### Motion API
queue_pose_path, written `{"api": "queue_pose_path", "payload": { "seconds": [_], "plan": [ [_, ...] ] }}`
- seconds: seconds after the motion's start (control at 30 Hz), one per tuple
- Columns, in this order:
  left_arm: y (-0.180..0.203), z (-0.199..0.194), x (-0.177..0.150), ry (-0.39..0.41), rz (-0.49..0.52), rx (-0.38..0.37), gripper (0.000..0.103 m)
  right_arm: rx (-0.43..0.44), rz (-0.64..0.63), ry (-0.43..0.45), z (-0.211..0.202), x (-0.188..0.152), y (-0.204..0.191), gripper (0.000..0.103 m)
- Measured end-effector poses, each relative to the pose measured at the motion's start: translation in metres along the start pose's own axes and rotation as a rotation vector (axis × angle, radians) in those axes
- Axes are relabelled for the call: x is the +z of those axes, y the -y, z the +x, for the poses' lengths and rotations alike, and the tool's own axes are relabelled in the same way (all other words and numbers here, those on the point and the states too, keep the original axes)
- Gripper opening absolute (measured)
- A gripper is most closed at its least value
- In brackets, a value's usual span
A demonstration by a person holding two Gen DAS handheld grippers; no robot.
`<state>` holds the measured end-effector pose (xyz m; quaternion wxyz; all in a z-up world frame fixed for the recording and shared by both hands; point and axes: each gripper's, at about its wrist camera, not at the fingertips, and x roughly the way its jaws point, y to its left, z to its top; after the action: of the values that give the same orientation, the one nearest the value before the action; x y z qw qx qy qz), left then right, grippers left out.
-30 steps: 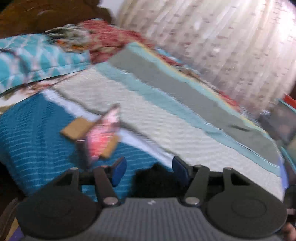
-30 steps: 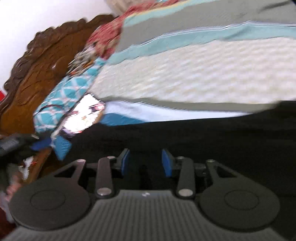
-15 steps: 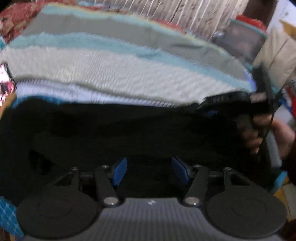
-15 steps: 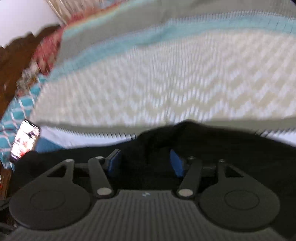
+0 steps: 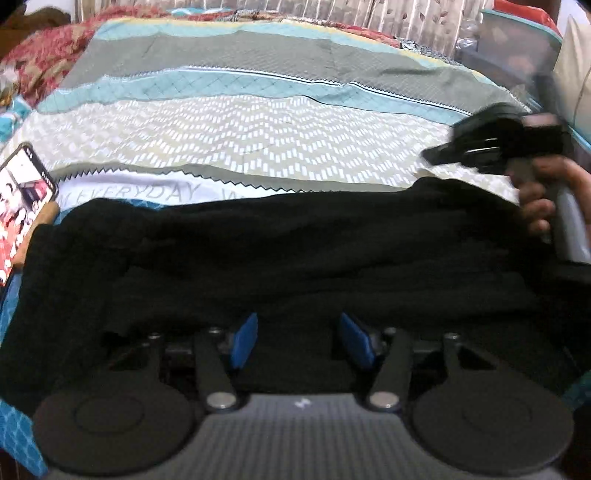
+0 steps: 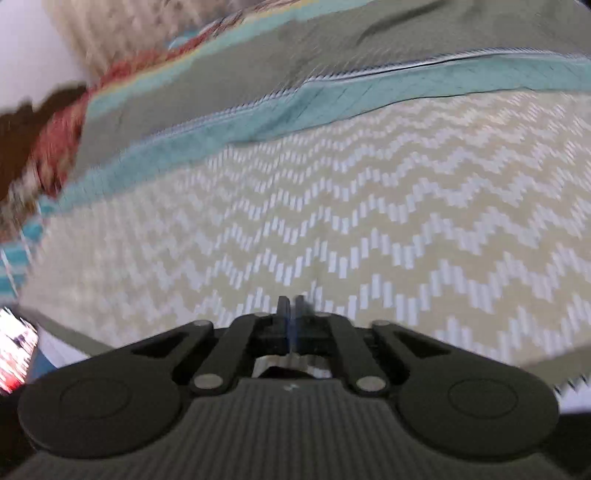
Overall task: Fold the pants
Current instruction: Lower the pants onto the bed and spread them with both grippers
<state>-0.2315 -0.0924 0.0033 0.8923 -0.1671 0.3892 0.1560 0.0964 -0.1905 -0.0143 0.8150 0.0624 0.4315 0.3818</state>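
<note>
The black pants [image 5: 280, 251] lie stretched across the near part of the bed in the left wrist view. My left gripper [image 5: 298, 339] is open, its blue pads spread just above the near edge of the pants. My right gripper [image 5: 480, 147] shows at the right in a hand, lifted above the far right end of the pants. In its own view the right gripper [image 6: 291, 317] has its jaws together with nothing visible between them, over the chevron bedspread [image 6: 369, 221]. No pants show in that view.
The bed carries a striped bedspread [image 5: 258, 122] of grey, teal and chevron bands. A lit phone [image 5: 22, 206] lies at the left edge beside the pants. Red floral pillows [image 5: 40, 59] lie at the far left. A curtain [image 5: 369, 14] hangs behind.
The right gripper has shut and risen off the pants, so its view now holds only bedspread. The left gripper stayed open and settled over the pants' near edge.
</note>
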Motion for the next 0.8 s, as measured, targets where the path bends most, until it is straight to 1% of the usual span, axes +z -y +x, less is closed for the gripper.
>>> {"api": "queue_pose_path", "payload": {
  "seconds": [0.03, 0.1, 0.13, 0.17, 0.23, 0.3, 0.33, 0.4, 0.47, 0.57, 0.67, 0.77, 0.8],
  "plan": [
    [-0.001, -0.006, 0.002, -0.004, -0.02, -0.015, 0.054, 0.022, 0.002, 0.023, -0.017, 0.0, 0.004, 0.008],
    [-0.003, -0.022, 0.004, 0.026, -0.054, -0.05, 0.058, 0.053, 0.012, 0.082, -0.064, -0.007, 0.02, 0.009],
    [-0.002, -0.029, 0.006, 0.048, -0.065, -0.067, 0.059, 0.06, 0.017, 0.105, -0.092, -0.009, 0.042, 0.01],
    [0.002, -0.036, 0.008, 0.07, -0.073, -0.09, 0.06, 0.051, 0.025, 0.135, -0.113, -0.016, 0.054, 0.012],
    [0.01, -0.042, 0.013, 0.085, -0.079, -0.135, 0.06, 0.0, 0.045, 0.195, -0.163, -0.036, 0.089, 0.016],
    [0.027, -0.037, 0.019, 0.07, -0.064, -0.19, 0.06, -0.074, 0.083, 0.248, -0.206, -0.062, 0.122, 0.022],
    [0.038, -0.031, 0.021, 0.053, -0.048, -0.212, 0.06, -0.111, 0.112, 0.273, -0.224, -0.07, 0.139, 0.023],
    [0.065, -0.017, 0.025, 0.008, -0.008, -0.247, 0.06, -0.18, 0.205, 0.328, -0.272, -0.102, 0.171, 0.036],
    [0.095, -0.002, 0.027, -0.038, 0.032, -0.282, 0.06, -0.236, 0.308, 0.395, -0.31, -0.134, 0.2, 0.043],
    [0.132, 0.017, 0.027, -0.104, 0.068, -0.291, 0.06, -0.304, 0.457, 0.483, -0.335, -0.172, 0.225, 0.051],
    [0.158, 0.037, 0.035, -0.147, 0.066, -0.276, 0.061, -0.277, 0.611, 0.546, -0.336, -0.196, 0.246, 0.054],
    [0.171, 0.046, 0.036, -0.158, 0.048, -0.235, 0.073, -0.248, 0.678, 0.578, -0.333, -0.202, 0.274, 0.056],
    [0.173, 0.048, 0.036, -0.161, 0.04, -0.223, 0.074, -0.231, 0.7, 0.588, -0.328, -0.202, 0.279, 0.056]
  ]
}}
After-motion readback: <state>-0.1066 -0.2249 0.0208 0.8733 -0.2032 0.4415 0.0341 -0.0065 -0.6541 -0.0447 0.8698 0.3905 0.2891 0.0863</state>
